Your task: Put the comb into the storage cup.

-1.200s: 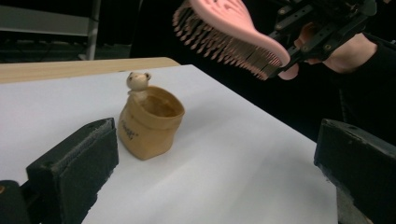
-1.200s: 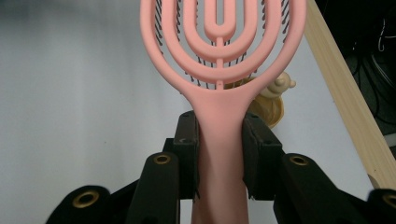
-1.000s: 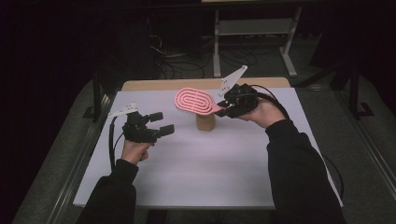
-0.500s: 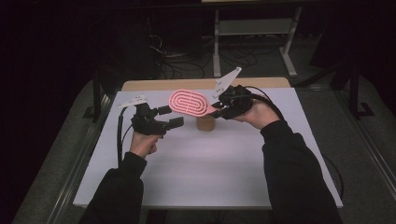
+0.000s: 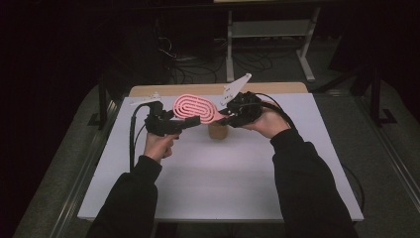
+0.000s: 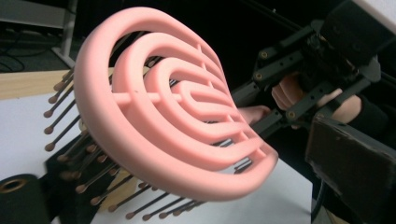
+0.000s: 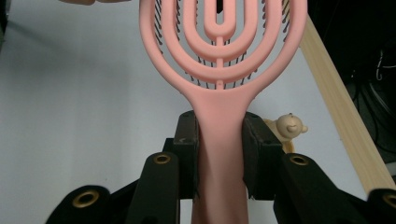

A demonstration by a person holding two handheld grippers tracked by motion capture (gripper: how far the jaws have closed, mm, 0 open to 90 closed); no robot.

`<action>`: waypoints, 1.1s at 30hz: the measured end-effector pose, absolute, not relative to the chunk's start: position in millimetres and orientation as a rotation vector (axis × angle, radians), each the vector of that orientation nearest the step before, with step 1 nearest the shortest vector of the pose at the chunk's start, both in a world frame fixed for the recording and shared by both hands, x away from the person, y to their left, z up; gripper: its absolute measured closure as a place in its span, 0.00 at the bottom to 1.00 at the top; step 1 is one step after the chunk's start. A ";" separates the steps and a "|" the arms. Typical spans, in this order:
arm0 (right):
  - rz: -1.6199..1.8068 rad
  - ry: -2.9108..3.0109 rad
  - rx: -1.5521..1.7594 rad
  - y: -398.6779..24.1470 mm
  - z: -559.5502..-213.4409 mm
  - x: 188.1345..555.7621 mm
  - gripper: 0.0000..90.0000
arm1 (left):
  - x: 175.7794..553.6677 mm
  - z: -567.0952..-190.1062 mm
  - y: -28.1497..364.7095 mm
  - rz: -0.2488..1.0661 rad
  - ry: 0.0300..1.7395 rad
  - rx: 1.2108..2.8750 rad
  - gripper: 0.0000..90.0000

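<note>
High view: white desk [image 5: 218,183] lies mostly bare. Right tongs [image 5: 224,113] clamp the pink brush [image 5: 194,107] handle; left tongs [image 5: 194,120], closing slightly, stand open beside its head.

No readable text, label, brand, number or sign anywhere. Nothing printed on the pink hairbrush [image 7: 222,56], none on the black grippers, none on the white table [image 5: 218,178]. Only a small carved face, no lettering, on the wooden figure [image 7: 288,125] beside the brush handle. Too dark and too small in the background to make out any writing.
</note>
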State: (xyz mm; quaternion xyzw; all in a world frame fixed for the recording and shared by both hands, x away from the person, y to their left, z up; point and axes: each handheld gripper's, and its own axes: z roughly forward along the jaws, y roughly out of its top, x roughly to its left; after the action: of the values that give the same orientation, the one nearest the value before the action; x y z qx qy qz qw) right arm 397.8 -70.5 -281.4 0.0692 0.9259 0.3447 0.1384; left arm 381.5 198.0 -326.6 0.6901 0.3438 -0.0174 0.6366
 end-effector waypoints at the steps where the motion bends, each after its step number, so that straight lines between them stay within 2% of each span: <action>1: 0.998 2.673 0.201 -70.3 -281.4 398.0 0.76 | 382.3 -326.2 198.7 -0.038 0.801 1.561 0.10; 3: 0.988 2.664 0.206 -70.0 -281.5 398.2 0.76 | 383.5 -326.1 199.8 -0.017 0.827 1.547 0.16; 10: 0.993 2.647 0.225 -66.4 -284.1 399.2 0.76 | 386.0 -324.6 200.7 -0.019 0.838 1.514 0.26; 14: 0.989 2.633 0.244 -63.6 -286.8 400.7 0.76 | 388.6 -324.0 204.6 -0.025 0.858 1.476 0.41; 18: 1.006 2.627 0.271 -61.0 -289.4 403.6 0.76 | 390.2 -323.0 204.0 -0.031 0.858 1.469 0.49; 24: 1.023 2.622 0.296 -59.2 -289.9 406.4 0.77 | 391.0 -318.6 200.3 -0.058 0.828 1.472 0.60; 29: 1.053 2.614 0.320 -59.0 -290.4 407.2 0.78 | 386.0 -310.7 195.8 0.005 0.777 1.470 0.68; 33: 1.081 2.599 0.342 -58.2 -290.0 407.6 0.78 | 384.3 -303.8 192.3 0.047 0.740 1.481 0.69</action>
State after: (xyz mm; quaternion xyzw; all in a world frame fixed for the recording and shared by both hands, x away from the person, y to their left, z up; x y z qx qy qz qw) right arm 407.6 -58.2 -290.0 0.1192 0.9059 0.3768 0.1523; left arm 384.3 192.3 -303.8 0.6586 0.3293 0.0210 0.6762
